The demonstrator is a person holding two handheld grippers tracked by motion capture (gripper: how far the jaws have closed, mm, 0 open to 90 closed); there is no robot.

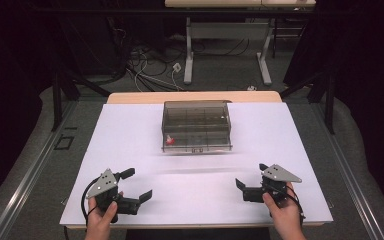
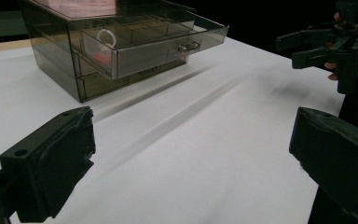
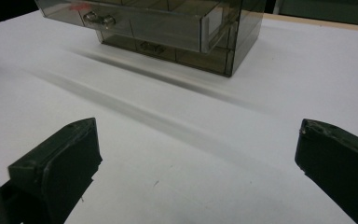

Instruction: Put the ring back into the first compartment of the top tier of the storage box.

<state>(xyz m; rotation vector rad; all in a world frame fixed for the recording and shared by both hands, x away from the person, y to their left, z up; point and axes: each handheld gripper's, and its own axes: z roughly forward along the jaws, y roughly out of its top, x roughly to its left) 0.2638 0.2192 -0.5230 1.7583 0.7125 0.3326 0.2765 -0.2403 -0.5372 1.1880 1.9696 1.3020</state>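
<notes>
A drawer box [image 1: 196,126] is set on the table [image 1: 130,145], well ahead of both jaw pairs; a ring [image 2: 106,36] is held in its open drawer [image 2: 154,42].

- White table [image 1: 130,150] brightly lit from overhead; surroundings dark.
- Soft streak shadows before the drawer box [image 1: 196,126].
- Near jaws blurred in both gripper views.

In the high view the left tongs [image 1: 139,184] sit at about 7 o'clock, gripped by the person's left hand [image 1: 101,215], jaws spread wide and aimed toward 2 o'clock. The right tongs [image 1: 250,175] sit at about 5 o'clock in the right hand [image 1: 281,212], jaws likewise parted, aimed toward 10 o'clock. Both hang low over the worktop [image 1: 190,185], well apart, holding nothing.
</notes>
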